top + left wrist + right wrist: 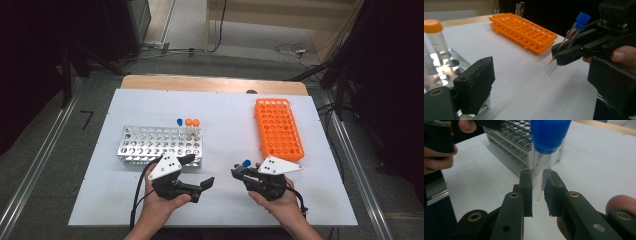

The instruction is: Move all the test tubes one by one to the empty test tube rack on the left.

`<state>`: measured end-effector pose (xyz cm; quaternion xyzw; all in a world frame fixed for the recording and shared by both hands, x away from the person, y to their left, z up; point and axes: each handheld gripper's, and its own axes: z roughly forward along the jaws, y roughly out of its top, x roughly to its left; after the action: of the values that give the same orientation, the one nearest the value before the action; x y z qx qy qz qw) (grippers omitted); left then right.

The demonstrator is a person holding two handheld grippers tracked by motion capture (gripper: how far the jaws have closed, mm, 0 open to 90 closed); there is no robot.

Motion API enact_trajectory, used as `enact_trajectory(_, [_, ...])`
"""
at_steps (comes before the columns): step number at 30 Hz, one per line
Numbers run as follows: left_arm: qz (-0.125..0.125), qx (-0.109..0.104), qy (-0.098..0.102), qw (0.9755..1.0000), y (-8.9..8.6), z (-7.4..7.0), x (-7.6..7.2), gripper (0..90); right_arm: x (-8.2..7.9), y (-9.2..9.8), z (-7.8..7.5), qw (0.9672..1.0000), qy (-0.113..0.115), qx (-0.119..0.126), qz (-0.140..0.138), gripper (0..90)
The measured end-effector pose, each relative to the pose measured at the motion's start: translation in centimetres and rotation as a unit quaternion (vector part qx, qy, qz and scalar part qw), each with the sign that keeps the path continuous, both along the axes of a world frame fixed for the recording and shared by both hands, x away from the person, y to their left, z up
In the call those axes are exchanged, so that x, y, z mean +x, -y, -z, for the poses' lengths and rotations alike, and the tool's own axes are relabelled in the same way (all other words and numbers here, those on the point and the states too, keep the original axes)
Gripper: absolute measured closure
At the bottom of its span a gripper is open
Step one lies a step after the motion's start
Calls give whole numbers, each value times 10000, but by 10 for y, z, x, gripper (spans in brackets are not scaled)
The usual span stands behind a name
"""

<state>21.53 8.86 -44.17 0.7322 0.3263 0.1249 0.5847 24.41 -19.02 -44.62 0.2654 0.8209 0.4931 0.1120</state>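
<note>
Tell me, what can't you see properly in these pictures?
- The blue-capped tube's cap top: cut off by the top edge in the right gripper view.
- The silver rack's near end: hidden behind the left gripper's own black jaw in the left gripper view.
- Holes of the orange rack: too small to count in the high view.
- Liquid in the orange-capped tubes: too small and blurred in the high view to tell.

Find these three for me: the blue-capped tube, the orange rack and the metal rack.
blue-capped tube (582, 19), left gripper view, on its blue cap
orange rack (278, 129), high view, middle of its holed top
metal rack (150, 143), high view, its holed top
</note>
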Motion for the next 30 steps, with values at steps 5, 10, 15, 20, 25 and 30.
enact_trajectory(5, [316, -48, 50, 9995, 11, 0, -2, 186, -9, -18, 3, 9996, -38, -83, -258, 751])
enact_trajectory(10, [586, -94, 61, 9982, 18, 1, -4, 319, -17, -32, 6, 9985, -46, -180, -513, 751])
enact_trajectory(15, [820, -63, 78, 9966, 24, 1, -6, 450, -22, -38, 6, 9978, -106, -214, -625, 750])
enact_trajectory(20, [997, -45, 101, 9950, 28, 2, -6, 566, -24, -41, 6, 9970, -151, -223, -720, 750])
enact_trajectory(25, [1058, 11, 201, 9942, 29, 2, -8, 669, -26, -43, 5, 9961, -193, -224, -826, 750])
enact_trajectory(30, [976, 81, 322, 9947, 29, 2, -9, 731, -25, -42, 5, 9958, -248, -202, -857, 750])
